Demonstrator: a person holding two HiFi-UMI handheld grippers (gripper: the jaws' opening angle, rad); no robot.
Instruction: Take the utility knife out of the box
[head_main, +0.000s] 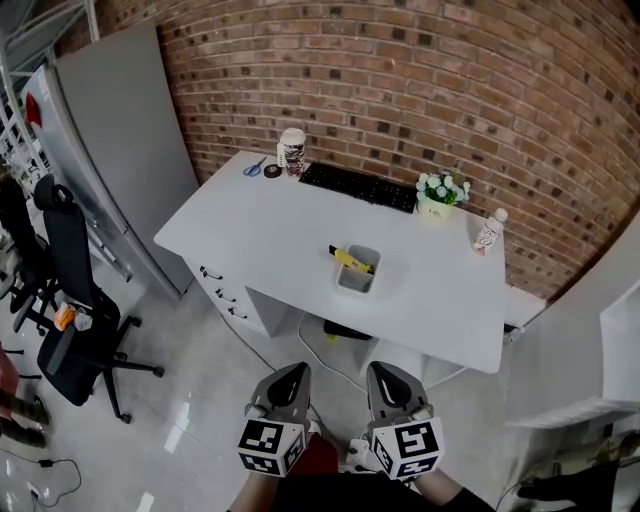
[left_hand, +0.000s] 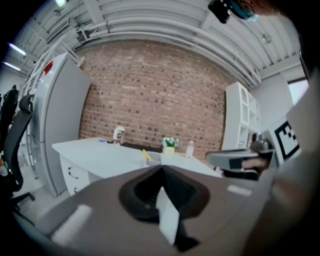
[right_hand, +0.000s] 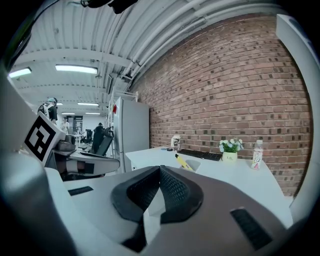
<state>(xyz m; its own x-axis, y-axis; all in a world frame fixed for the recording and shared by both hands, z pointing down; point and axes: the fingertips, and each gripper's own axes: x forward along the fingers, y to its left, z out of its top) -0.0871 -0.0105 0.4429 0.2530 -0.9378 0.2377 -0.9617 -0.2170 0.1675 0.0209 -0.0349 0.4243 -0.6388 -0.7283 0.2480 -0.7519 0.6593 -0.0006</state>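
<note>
At the far left an office chair (head_main: 75, 300) is standing on the floor (head_main: 200, 400) beside a grey cabinet (head_main: 120, 130).

The person is holding the left gripper (head_main: 293, 372) low at the bottom of the head view, close to the body and over the floor. It is pointing forward at the table (head_main: 270, 230) and dipping a little below level, with its marker cube facing up toward the head camera. Its fingers (left_hand: 215, 200) are pressing together at the tips and nothing is sitting between them.

Just beside it, the right gripper (head_main: 385, 370) is taking the same pose, running parallel to the left one and aiming at the table front. Its fingers (right_hand: 100, 200) are also meeting closed and carrying nothing. Both grippers are hanging well apart from the table.

Along the back of the table, against the brick wall (head_main: 450, 90), scissors (head_main: 255, 167), a cup (head_main: 292, 152), a keyboard (head_main: 358, 186), a flower pot (head_main: 440, 200) and a bottle (head_main: 489, 230) are lining up from left to right.

Near the middle of the table the small grey box (head_main: 355, 283) is standing upright. The yellow utility knife (head_main: 352, 260) is resting in it, leaning across the opening. In the head view its long axis is running diagonally. Its upper end is poking out over the box's far-left rim and pointing up and to the left, and its other end is sinking inside the box. In the right gripper view the knife is tilting the same way, raised end to the left.
</note>
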